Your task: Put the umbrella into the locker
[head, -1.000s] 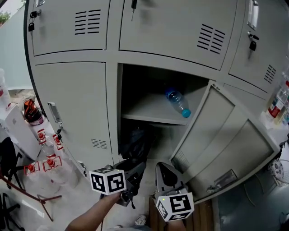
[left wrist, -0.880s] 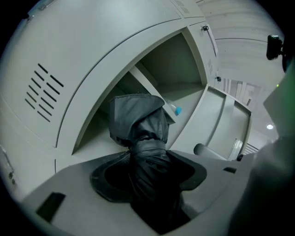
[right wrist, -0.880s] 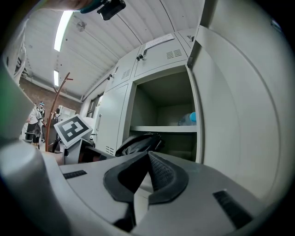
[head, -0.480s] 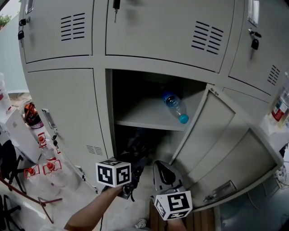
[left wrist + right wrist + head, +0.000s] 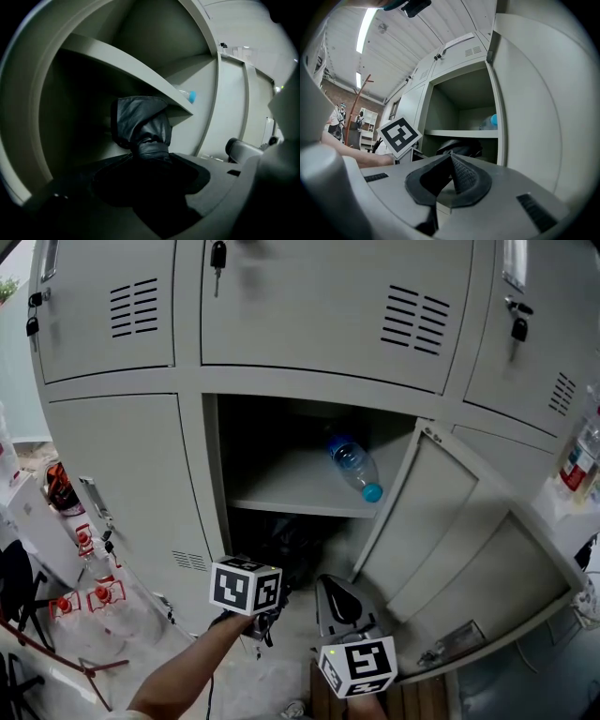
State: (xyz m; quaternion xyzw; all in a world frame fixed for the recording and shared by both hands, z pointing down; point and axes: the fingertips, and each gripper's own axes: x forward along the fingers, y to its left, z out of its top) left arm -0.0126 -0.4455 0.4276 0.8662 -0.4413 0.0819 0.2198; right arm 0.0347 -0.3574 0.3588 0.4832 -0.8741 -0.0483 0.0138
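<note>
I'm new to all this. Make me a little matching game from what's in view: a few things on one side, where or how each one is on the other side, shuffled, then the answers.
Things
1. umbrella
2. bottle
3. locker door
4. right gripper

Places or states
A. swung open
B. jaws together, nothing between them
C. lying on the shelf
D. below the shelf, held by the left gripper

Pairs: 1-D, 2-C, 3-A, 4-B
</note>
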